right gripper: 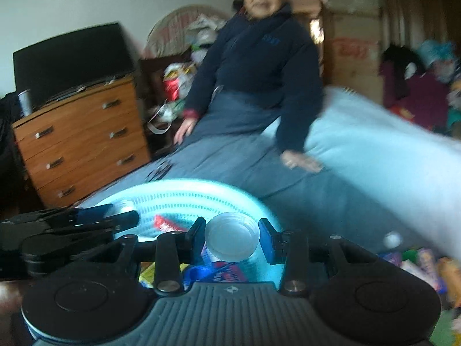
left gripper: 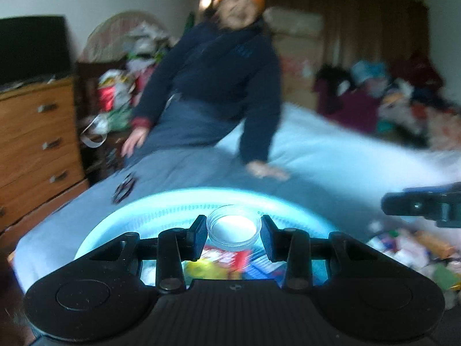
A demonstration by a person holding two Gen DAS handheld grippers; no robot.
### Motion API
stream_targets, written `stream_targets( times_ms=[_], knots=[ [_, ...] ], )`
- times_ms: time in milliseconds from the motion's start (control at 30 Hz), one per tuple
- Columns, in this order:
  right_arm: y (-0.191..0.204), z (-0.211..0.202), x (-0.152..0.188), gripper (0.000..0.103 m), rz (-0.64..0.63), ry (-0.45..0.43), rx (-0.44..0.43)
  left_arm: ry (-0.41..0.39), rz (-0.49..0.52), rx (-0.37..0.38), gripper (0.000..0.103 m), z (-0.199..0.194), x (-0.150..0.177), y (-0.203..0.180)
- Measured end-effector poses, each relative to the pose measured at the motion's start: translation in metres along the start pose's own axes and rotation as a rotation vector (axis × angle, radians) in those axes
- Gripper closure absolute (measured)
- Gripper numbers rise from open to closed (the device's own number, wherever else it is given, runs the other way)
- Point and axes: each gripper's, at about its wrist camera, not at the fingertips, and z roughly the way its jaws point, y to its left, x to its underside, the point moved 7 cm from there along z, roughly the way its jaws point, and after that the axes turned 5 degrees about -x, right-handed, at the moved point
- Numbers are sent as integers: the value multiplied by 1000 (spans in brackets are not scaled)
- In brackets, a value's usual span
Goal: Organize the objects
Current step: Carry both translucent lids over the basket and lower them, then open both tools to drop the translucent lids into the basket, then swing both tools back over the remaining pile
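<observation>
Over blue basket [left gripper: 178,199]: each gripper carries a clear lid.
Left gripper [left gripper: 233,235] & right gripper [right gripper: 232,238] half-closed on lid [left gripper: 234,227] rims; light, slick, thin plastic—grip rim opp. sides.

Basket [left gripper: 201,199] mouth open above packets; both grippers crowd its near rim, each with a clear lid [left gripper: 234,227] between its fingers. Far side blocked by seated person [left gripper: 219,86]; bed [left gripper: 331,150] to right bare

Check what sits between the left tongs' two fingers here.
A clear round lid sits between the left tongs fingers, above the light-blue basket, in the left wrist view.
</observation>
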Motion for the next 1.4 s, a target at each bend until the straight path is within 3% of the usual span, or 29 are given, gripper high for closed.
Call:
stream_targets(
  times_ms=[200,633,667,733,767,800,933,1067,1100,1200,1300,1333,1400],
  knots=[
    [23,38,13,61,-6,75,-36,93,-3,-51,63,30,9,23],
    [23,47,27,60,-17,85,-24,102,-11,-44,62,33,13,26],
    [22,46,28,58,-19,81,-22,102,-11,-48,61,34,12,25],
    [20,44,26,39,-22,68,-15,101,-11,-59,53,33,12,25],
    [17,42,25,20,-18,60,-6,100,-9,-70,39,32,12,26],
    [14,38,24,11,-14,47,8,92,-8,-79,27,31,11,25],
    [-5,7,20,11,19,-26,45,59,-10,-83,21,23,4,16],
    [-42,-56,25,0,63,-141,152,12,1,-55,6,5,-9,-11],
    [-55,-79,31,0,74,-183,195,-17,8,-42,0,-4,-15,-24],
    [-98,-139,61,0,117,-235,363,-158,131,32,0,-45,-28,-83],
    [-146,-184,108,0,173,-212,495,-253,220,133,0,-83,-22,-147],
    [-162,-191,125,0,201,-183,526,-256,227,192,0,-91,-15,-169],
    [-194,-197,167,0,264,-100,583,-187,247,307,0,-91,4,-204]
  ],
)
